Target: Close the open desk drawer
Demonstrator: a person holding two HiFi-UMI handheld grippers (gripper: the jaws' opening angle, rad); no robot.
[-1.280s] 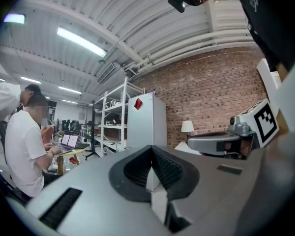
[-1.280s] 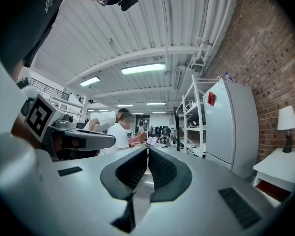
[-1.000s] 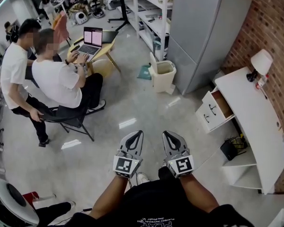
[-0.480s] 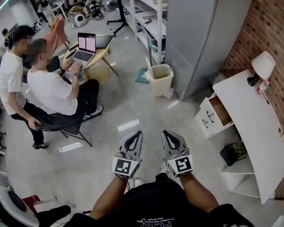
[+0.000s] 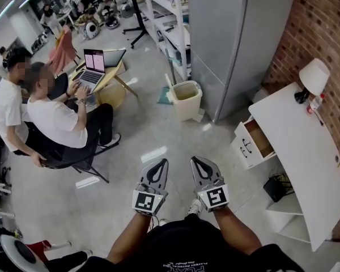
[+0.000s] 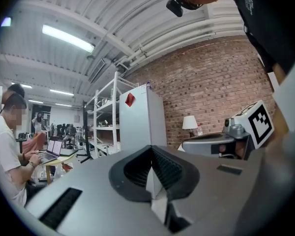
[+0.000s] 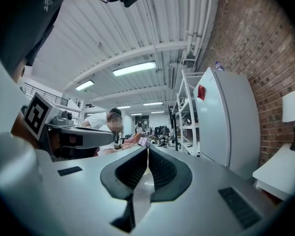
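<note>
Head view: the open drawer (image 5: 254, 142) juts from the white desk (image 5: 297, 152), ahead and to the right of both grippers, its front panel turned toward the open floor. The right gripper (image 5: 196, 162), jaws pressed together and empty, is nearer than the left gripper (image 5: 162, 164), likewise closed. Only bare floor lies between, and a bin (image 5: 185, 98) stands clear to the left.

Left gripper view: the shut jaws face a fridge (image 6: 140, 117) and a lamp (image 6: 189, 123). No drawer shows.

Right gripper view: the jaws are closed on nothing, with the desk corner at the right edge. The drawer cannot be made out.

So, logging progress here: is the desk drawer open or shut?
Open. The drawer juts out from the white desk, and its brown inside is exposed in the head view.
</note>
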